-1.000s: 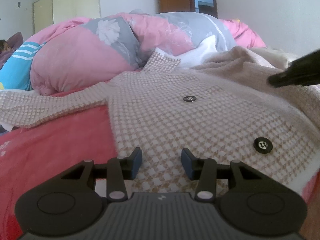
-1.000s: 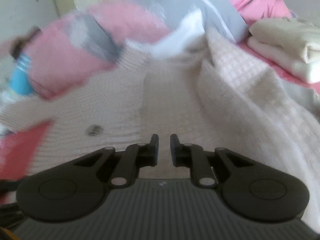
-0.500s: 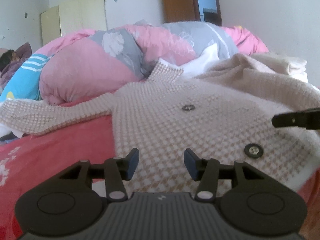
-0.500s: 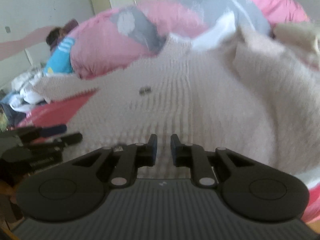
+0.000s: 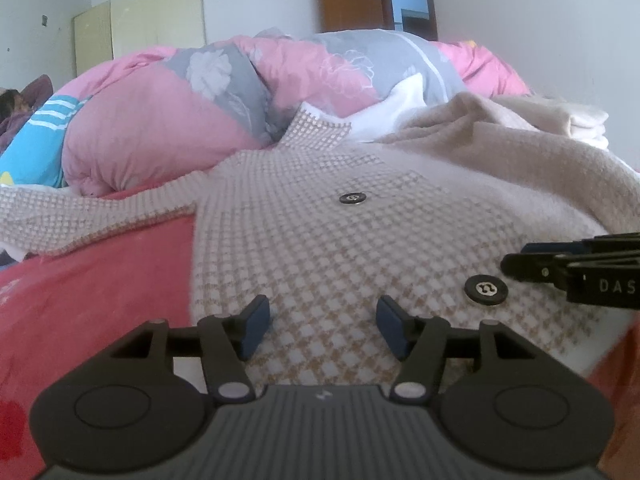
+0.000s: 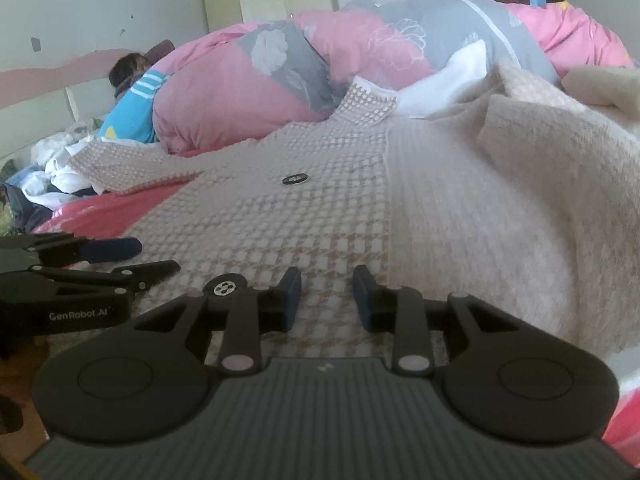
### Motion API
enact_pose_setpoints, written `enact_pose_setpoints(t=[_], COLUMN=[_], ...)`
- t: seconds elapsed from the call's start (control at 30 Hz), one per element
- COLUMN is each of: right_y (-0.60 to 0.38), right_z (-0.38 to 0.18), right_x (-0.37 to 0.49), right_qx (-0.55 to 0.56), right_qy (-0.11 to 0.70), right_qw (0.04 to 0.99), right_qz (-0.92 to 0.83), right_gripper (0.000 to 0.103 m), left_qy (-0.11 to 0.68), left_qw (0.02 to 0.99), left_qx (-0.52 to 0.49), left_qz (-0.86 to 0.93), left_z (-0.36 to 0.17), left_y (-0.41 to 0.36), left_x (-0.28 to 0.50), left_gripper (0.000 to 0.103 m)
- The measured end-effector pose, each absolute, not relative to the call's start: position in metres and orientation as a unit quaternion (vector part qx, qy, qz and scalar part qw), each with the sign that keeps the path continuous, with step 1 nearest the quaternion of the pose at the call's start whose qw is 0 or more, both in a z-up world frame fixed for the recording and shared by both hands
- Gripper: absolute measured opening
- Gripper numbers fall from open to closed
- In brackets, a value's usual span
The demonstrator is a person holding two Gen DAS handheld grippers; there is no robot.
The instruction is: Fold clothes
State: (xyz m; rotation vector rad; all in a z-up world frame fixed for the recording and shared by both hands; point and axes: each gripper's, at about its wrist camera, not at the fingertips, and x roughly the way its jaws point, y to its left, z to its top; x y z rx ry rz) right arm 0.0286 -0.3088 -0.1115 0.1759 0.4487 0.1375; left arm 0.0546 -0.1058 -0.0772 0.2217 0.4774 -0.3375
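A beige checked cardigan (image 5: pixel 320 240) with black buttons (image 5: pixel 486 289) lies spread on a red bed sheet (image 5: pixel 100 300); one front half is folded back, its plain inside showing (image 6: pixel 480 200). My left gripper (image 5: pixel 322 330) is open just above the cardigan's near hem. My right gripper (image 6: pixel 326 298) is open over the hem at the front opening, beside the lower button (image 6: pixel 224 288). Each gripper shows in the other's view: the right one (image 5: pixel 516 260) at the right, the left one (image 6: pixel 156 258) at the left.
A rolled pink and grey floral duvet (image 5: pixel 240 96) lies behind the cardigan. A person in a blue striped top (image 6: pixel 132 100) lies at the far left. Folded cream clothes (image 5: pixel 576 120) sit at the back right. Loose white laundry (image 6: pixel 60 172) lies at the left.
My right gripper swung left and came down to the near hem, and its jaws opened. My left gripper opened a little wider and stayed at the hem.
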Motion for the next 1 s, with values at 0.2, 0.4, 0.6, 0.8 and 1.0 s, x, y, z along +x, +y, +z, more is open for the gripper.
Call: enact_pose_setpoints(t=[0.2,0.4,0.6,0.8,1.0], right_y=[-0.3105,-0.3108,-0.311,-0.311,-0.3101], right_z=[-0.1123,-0.1135,-0.1139,-0.1146,-0.1145], right_x=[0.0296,0.0302,0.0307,0.0302,0.0293], right_qx=[0.09,0.094,0.096,0.096,0.096], right_qy=[0.219,0.218,0.217,0.216,0.216], right_qw=[0.969,0.969,0.969,0.969,0.969], right_qz=[0.07,0.071,0.071,0.072,0.071], right_gripper=[0.029,0.029,0.031,0.031,0.031], left_qy=[0.238,0.24,0.243,0.245,0.246], left_qw=[0.952,0.952,0.953,0.953,0.953], left_qx=[0.1,0.094,0.091,0.089,0.088], left_qz=[-0.164,-0.163,-0.159,-0.156,-0.154], left_z=[-0.077,-0.0758,-0.0749,-0.0748,-0.0748], left_y=[-0.1037,-0.1024,-0.103,-0.1036,-0.1036], left_x=[0.0539,0.0534,0.053,0.0521,0.0515], left_gripper=[0.061,0.062,0.062,0.062,0.062])
